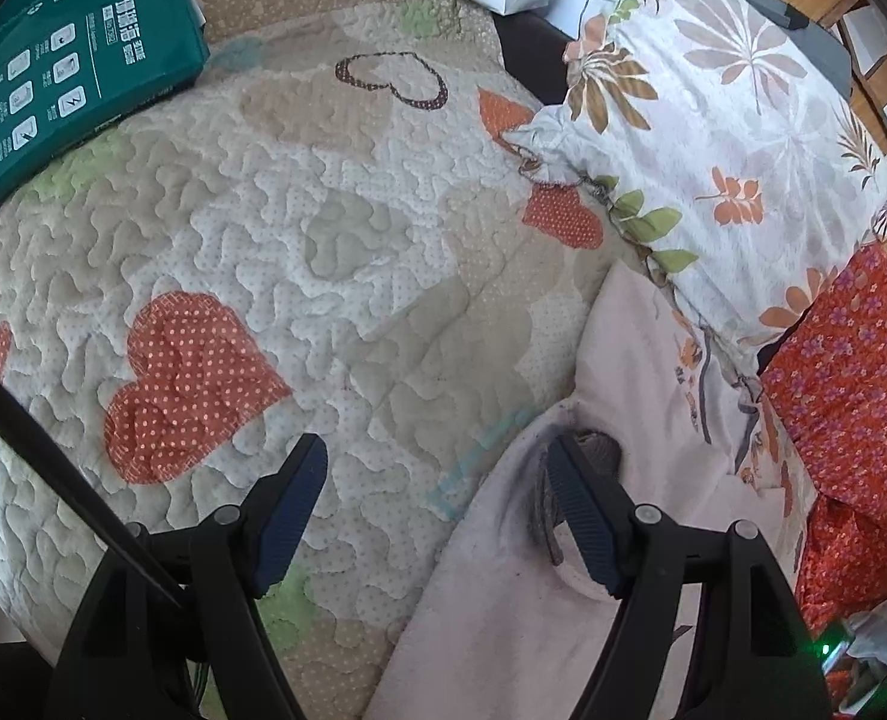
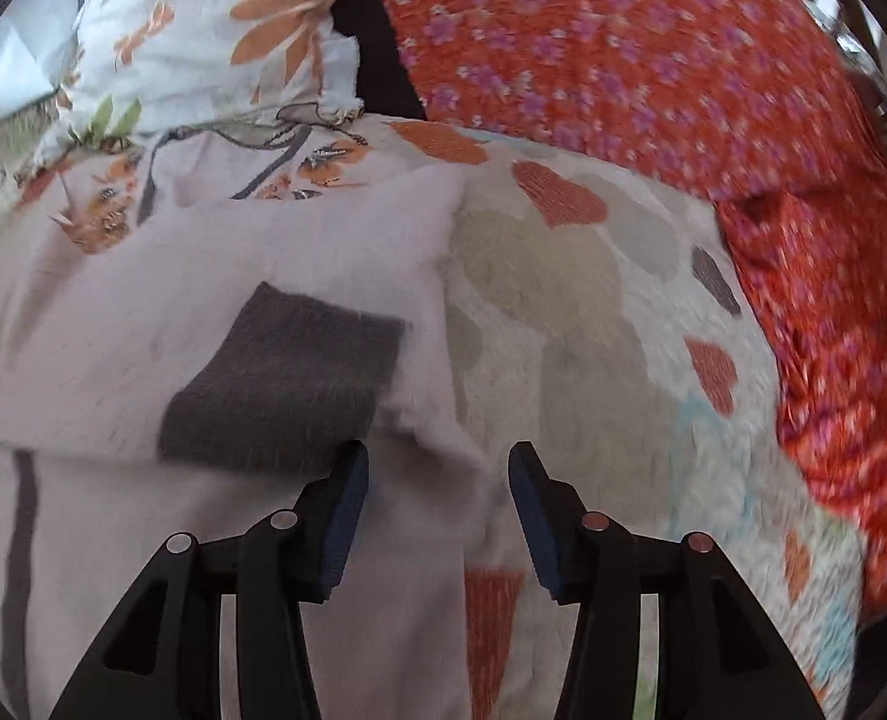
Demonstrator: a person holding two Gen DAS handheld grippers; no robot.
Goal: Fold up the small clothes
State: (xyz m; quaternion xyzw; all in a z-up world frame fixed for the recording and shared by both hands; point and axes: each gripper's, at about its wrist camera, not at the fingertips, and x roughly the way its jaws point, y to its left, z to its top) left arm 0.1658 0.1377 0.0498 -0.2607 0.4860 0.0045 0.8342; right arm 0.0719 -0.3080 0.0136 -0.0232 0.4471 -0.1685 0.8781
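The left gripper [image 1: 437,468] has its jaws spread wide, nothing held. The right gripper [image 2: 437,474] is also spread apart, holding nothing.

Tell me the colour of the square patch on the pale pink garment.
Dark grey patch on the pale pink garment; clearest in the right wrist view.

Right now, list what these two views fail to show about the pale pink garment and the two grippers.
- Pale pink garment: its full outline; cut off by the frame's lower and left edges in both views, so its type is unclear.
- Its far floral part: runs under the floral pillow, right wrist view.
- Right gripper: open; motion blur hides whether it touches cloth.
- Left gripper: open; its right finger covers part of the grey patch.
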